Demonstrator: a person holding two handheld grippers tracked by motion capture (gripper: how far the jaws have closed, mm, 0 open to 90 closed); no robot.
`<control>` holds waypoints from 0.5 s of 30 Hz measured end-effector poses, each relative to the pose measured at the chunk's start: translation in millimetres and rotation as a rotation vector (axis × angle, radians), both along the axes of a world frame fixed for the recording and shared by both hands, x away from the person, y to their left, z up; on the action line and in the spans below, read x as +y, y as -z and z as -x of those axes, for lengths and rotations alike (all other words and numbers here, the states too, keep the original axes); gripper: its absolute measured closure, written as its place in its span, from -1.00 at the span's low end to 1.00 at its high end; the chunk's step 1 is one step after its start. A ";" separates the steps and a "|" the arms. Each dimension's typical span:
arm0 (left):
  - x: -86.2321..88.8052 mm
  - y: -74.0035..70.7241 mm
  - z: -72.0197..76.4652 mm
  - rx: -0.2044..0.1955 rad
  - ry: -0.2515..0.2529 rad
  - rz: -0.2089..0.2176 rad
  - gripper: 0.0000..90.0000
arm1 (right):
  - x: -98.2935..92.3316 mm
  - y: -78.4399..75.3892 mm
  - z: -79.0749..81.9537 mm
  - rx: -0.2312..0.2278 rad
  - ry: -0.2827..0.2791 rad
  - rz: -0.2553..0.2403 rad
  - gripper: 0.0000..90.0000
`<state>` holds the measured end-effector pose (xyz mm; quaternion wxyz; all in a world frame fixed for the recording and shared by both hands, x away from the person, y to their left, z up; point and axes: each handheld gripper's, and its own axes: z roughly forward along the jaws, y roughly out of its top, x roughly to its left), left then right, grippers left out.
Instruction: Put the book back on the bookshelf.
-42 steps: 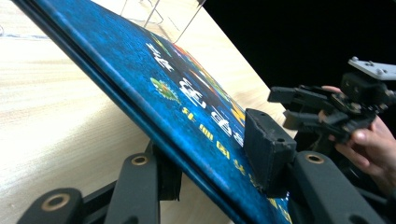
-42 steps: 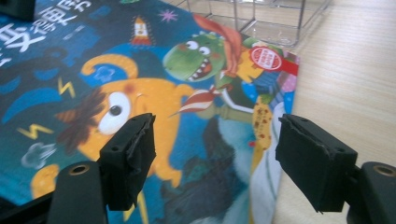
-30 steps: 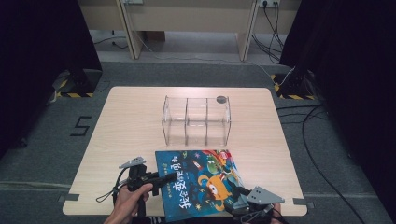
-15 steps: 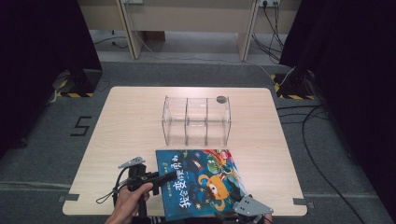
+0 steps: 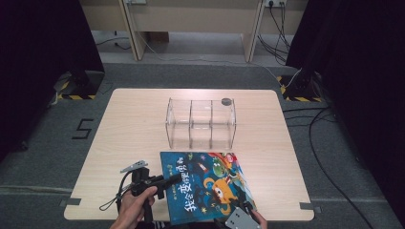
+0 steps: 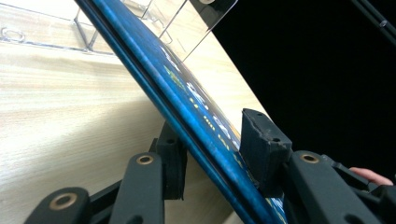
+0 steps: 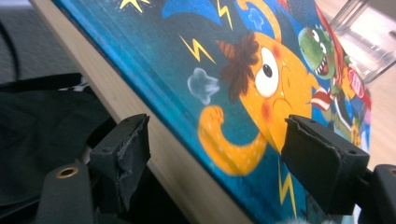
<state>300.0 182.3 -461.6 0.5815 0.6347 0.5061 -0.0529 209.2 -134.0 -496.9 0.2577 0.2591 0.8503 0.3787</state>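
Resting on the pale wooden counter [image 5: 129, 124] are three things in all: one blue picture book with an orange cartoon creature on its cover [image 5: 205, 183], one clear acrylic organiser split into three compartments [image 5: 200, 124], and one small dark round disc [image 5: 226, 101] on the organiser's far right top corner. At the near left, a hand [image 5: 133, 210] holds the left gripper [image 5: 173, 180], whose jaws reach rightward onto the book's left edge; in the left gripper view [image 6: 212, 154] the two black jaws sit either side of that blue edge, one under and one over, narrowed onto it, with the book tilted up off the wood there. The book lies in the near middle of the counter, just in front of the organiser and slightly apart from it, its long axis running from the organiser toward the person and skewed a little to the right, its near edge reaching the counter's front edge. The organiser stands crosswise, its long axis left to right, directly behind the book. At the near right, the right gripper [image 5: 246, 212] comes in at the book's near right corner; in the right gripper view [image 7: 215, 154] its jaws stand wide, one below the counter's front edge and one above the cover, closed on nothing. Grey carpet floor [image 5: 47, 152] surrounds the counter, with black cables [image 5: 320, 157] trailing on the right.
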 end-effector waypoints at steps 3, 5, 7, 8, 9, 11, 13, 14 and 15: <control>-3.7 -3.9 2.7 -0.010 0.003 0.004 0.36 | 4.3 1.2 -1.2 -0.032 0.019 0.005 -0.43; -7.2 -5.3 4.2 -0.016 0.005 0.006 0.36 | 6.9 -0.3 -2.5 -0.073 0.026 0.000 -0.45; -8.2 -5.1 4.3 -0.015 0.007 0.009 0.35 | 8.0 -0.6 -2.1 -0.076 0.030 0.003 -0.45; -8.9 -4.8 4.4 -0.012 0.007 0.008 0.35 | 9.7 -0.4 -1.8 -0.091 0.022 0.005 -0.42; -9.3 -4.5 4.4 -0.009 0.010 0.007 0.35 | 12.9 -0.7 0.4 -0.111 0.011 -0.001 -0.40; -10.3 -3.9 4.7 -0.006 0.011 0.007 0.34 | 17.3 -0.9 1.3 -0.129 0.002 0.005 -0.40; -11.5 -3.9 5.2 -0.006 0.018 0.005 0.34 | 18.8 -1.0 1.4 -0.134 0.001 0.008 -0.38; -12.2 -4.1 5.6 -0.005 0.019 0.004 0.34 | 21.5 -0.9 1.8 -0.145 -0.003 0.009 -0.37; -13.7 -3.5 5.9 -0.007 0.021 0.004 0.34 | 26.1 -0.3 2.2 -0.168 -0.004 0.022 -0.36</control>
